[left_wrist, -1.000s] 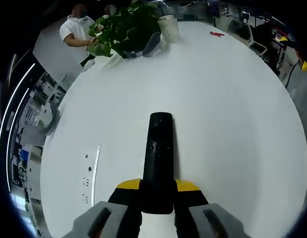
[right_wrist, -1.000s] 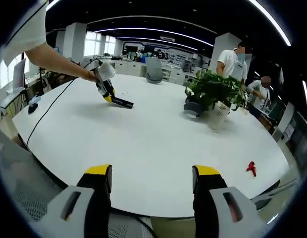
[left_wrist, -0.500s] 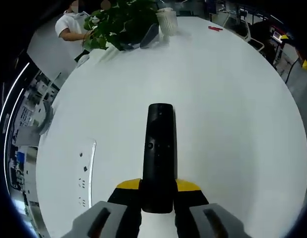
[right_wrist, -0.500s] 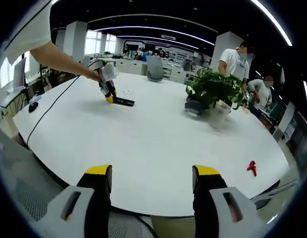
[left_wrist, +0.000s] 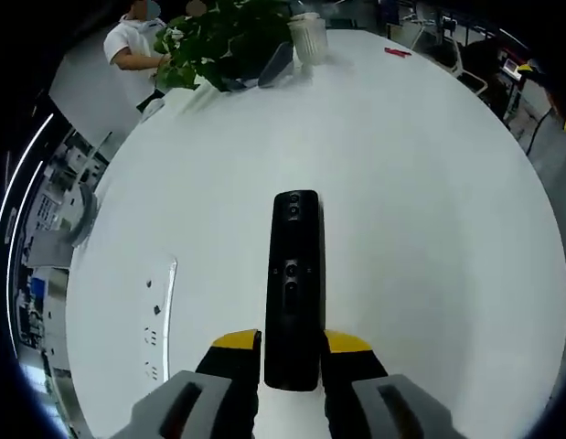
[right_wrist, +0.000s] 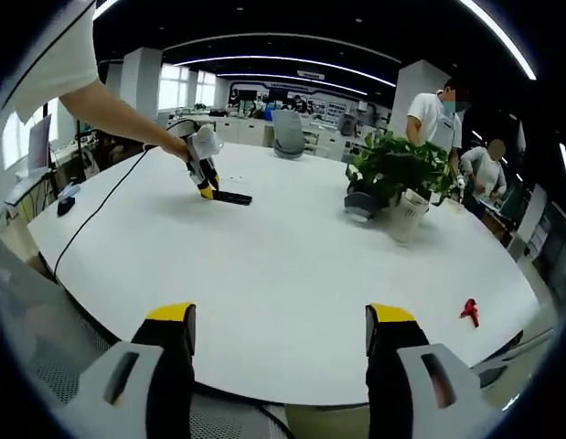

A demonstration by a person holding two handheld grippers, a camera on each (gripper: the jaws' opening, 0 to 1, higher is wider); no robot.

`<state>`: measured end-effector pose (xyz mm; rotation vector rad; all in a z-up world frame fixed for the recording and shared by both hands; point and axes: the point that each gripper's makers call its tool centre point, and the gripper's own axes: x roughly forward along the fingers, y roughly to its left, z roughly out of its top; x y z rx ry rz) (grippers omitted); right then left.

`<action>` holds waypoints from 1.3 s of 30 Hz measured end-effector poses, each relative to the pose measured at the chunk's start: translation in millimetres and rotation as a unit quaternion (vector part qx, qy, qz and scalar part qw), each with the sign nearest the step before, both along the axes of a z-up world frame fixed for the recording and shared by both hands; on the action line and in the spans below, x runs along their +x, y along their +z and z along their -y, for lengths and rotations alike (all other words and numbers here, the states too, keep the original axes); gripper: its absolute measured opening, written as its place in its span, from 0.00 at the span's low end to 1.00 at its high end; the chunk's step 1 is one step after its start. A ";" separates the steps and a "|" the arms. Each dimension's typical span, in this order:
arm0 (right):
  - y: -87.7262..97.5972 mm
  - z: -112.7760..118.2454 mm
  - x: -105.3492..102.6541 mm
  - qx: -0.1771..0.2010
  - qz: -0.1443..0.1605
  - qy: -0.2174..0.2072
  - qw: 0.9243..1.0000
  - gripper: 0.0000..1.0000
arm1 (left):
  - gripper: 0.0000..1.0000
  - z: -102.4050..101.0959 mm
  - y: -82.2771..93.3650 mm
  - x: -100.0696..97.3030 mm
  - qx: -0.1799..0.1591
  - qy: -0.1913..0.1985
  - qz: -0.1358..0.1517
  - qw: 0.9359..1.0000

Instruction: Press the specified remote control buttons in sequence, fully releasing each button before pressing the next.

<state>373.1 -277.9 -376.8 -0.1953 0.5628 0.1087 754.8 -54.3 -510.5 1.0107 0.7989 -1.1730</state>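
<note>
Now the left gripper [left_wrist: 292, 361] has its jaws closed on the near end of the remote [left_wrist: 294, 283], which runs straight ahead from between them. Against half a second ago, the remote's button face has rolled into sight: round buttons show along its length where it looked plain black. In the right gripper view the remote [right_wrist: 233, 197] seems to lie level just above the table [right_wrist: 292, 274], though at that distance contact is hard to judge. That suggests the remote is being set up for pressing, with no button pressed yet.

The right gripper [right_wrist: 281, 357] is wide open and empty, well back from the remote near the table's edge. A plant [right_wrist: 392, 169] and a small red thing [right_wrist: 469, 312] sit ahead to its right.
</note>
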 end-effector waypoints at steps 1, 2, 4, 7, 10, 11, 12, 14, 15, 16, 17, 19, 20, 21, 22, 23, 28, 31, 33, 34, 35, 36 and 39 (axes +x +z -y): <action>-1.2 0.0 -0.5 -0.002 -0.004 0.001 1.000 0.80 | 0.30 -0.1 0.7 2.2 0.001 0.004 0.008 1.000; -1.3 -0.3 -0.6 -0.002 -0.004 0.001 1.000 0.80 | 0.33 -1.4 2.4 6.5 0.001 0.017 0.020 1.000; 0.0 -0.4 -0.2 -0.003 0.001 0.002 1.000 0.82 | 0.36 -3.6 2.6 8.2 0.003 0.054 0.017 0.998; 0.1 0.0 -0.5 -0.003 0.001 -0.001 1.000 0.84 | 0.37 -5.7 3.2 7.9 0.009 0.071 0.025 0.997; -2.3 -1.8 -0.7 -0.001 -0.004 -0.001 1.000 0.92 | 0.45 -13.4 5.8 9.4 0.009 0.123 0.026 0.992; -3.5 -0.9 -1.2 -0.001 -0.006 -0.004 1.000 0.95 | 0.48 -14.9 7.7 9.6 0.000 0.135 0.027 0.990; -3.5 0.9 -1.2 -0.001 -0.006 -0.009 1.000 0.97 | 0.50 -21.2 9.5 8.6 0.002 0.154 0.023 0.988; -2.4 3.8 -0.7 0.003 -0.001 -0.019 1.000 1.00 | 0.58 -27.1 17.7 5.2 -0.019 0.191 0.018 0.981; -2.4 4.3 -0.6 0.003 -0.001 -0.020 1.000 1.00 | 0.57 -27.2 22.4 3.6 -0.033 0.197 0.018 0.980; -2.9 4.8 -0.8 0.002 -0.002 -0.021 1.000 1.00 | 0.56 -26.6 33.0 4.7 -0.062 0.205 0.037 0.976; -2.9 5.0 -0.7 0.002 -0.002 -0.021 1.000 1.00 | 0.54 -26.8 42.8 4.4 -0.082 0.217 0.053 0.971; -3.2 5.0 -0.6 0.003 -0.001 -0.021 1.000 1.00 | 0.56 -24.1 59.7 -2.1 -0.137 0.245 0.052 0.958; -3.1 4.6 -0.4 0.005 0.000 -0.021 1.000 1.00 | 0.58 -23.3 68.7 -5.9 -0.161 0.257 0.054 0.951; -3.5 4.9 -0.5 0.004 -0.001 -0.021 1.000 1.00 | 0.58 -22.3 82.3 -10.1 -0.195 0.267 0.061 0.942; -4.7 5.0 -0.9 0.004 -0.003 -0.021 1.000 1.00 | 0.58 -23.2 91.3 -14.5 -0.212 0.276 0.067 0.935; -5.6 5.1 -1.3 0.007 -0.005 -0.022 1.000 1.00 | 0.58 -23.9 100.0 -19.0 -0.230 0.285 0.073 0.928; -8.2 5.0 -2.0 0.008 -0.010 -0.021 1.000 1.00 | 0.62 -29.4 141.7 -58.3 -0.302 0.303 0.090 0.899; -7.2 4.2 -2.5 0.005 -0.007 -0.017 1.000 1.00 | 0.65 -37.6 157.2 -84.2 -0.330 0.315 0.094 0.885; -2.8 2.5 -2.1 0.019 0.005 -0.015 1.000 1.00 | 0.61 -42.1 160.4 -100.5 -0.332 0.315 0.088 0.885; -1.9 2.8 -2.0 0.021 0.007 -0.015 1.000 1.00 | 0.62 -43.5 163.1 -105.5 -0.337 0.318 0.091 0.882; -2.2 3.1 -2.1 0.020 0.006 -0.016 1.000 1.00 | 0.62 -44.8 165.9 -110.2 -0.341 0.322 0.090 0.878; -2.1 2.6 -2.3 0.018 0.006 -0.015 1.000 1.00 | 0.63 -46.0 172.0 -117.7 -0.352 0.327 0.091 0.872; -1.5 2.0 -2.6 0.016 0.006 -0.012 1.000 1.00 | 0.66 -48.6 181.1 -132.3 -0.362 0.329 0.092 0.867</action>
